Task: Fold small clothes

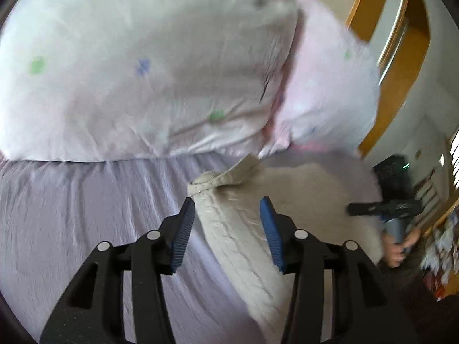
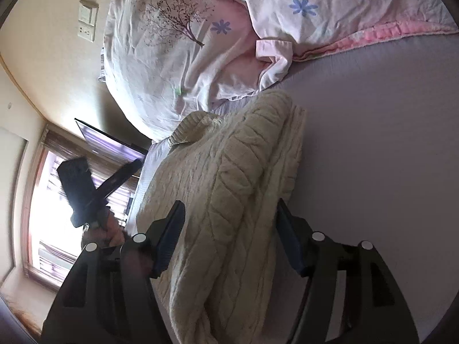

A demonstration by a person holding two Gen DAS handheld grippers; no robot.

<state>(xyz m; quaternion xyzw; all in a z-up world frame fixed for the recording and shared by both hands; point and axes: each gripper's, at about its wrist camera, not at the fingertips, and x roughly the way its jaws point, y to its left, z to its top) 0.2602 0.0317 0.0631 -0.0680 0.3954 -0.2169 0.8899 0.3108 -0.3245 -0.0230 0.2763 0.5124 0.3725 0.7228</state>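
A cream cable-knit sweater (image 2: pixel 229 189) lies on the lavender bed sheet (image 2: pixel 373 157), partly folded, its ribbed collar toward the pillow. In the left wrist view the sweater (image 1: pixel 238 229) runs between my fingers. My left gripper (image 1: pixel 228 215) is open, its blue pads either side of a folded edge of the sweater, just above it. My right gripper (image 2: pixel 229 223) is open over the sweater body. The right gripper shows in the left wrist view (image 1: pixel 384 209), and the left one in the right wrist view (image 2: pixel 94 189), each held in a hand.
A white floral duvet and pillow (image 1: pixel 143 71) are piled at the head of the bed, also in the right wrist view (image 2: pixel 200 43). A wooden frame (image 1: pixel 401 57) stands at the right. A window (image 2: pixel 48 215) and wall switch (image 2: pixel 86 20) lie beyond the bed.
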